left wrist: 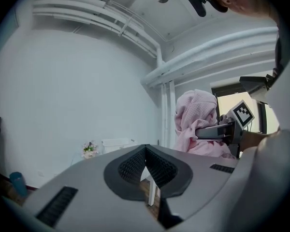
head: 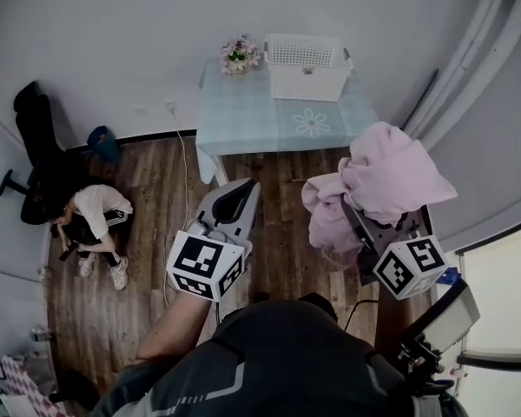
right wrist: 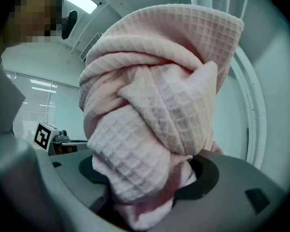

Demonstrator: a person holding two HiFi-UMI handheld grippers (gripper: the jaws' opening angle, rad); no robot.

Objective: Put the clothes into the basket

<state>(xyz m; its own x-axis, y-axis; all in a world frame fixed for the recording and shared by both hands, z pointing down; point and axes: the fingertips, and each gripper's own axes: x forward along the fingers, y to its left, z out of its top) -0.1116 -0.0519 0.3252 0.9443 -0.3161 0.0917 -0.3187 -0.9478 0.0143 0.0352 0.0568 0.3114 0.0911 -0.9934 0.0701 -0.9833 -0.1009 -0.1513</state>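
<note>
A bundled pink waffle-weave cloth (head: 384, 174) hangs from my right gripper (head: 356, 211), whose jaws are shut on it; in the right gripper view the pink cloth (right wrist: 154, 105) fills the middle and hides the fingertips. The white slotted basket (head: 306, 76) stands on the far table (head: 243, 115), ahead of both grippers and well apart from them. My left gripper (head: 246, 188) is held level beside the right one. Its ribbed pads meet at the tips in the left gripper view, so the left gripper (left wrist: 145, 148) is shut on nothing. The cloth (left wrist: 195, 115) shows at that view's right.
A pot of flowers (head: 239, 55) stands at the table's left corner beside the basket. A person (head: 94, 224) sits on the wooden floor at the left, near a black chair (head: 39, 137). A cable runs down the wall to the floor.
</note>
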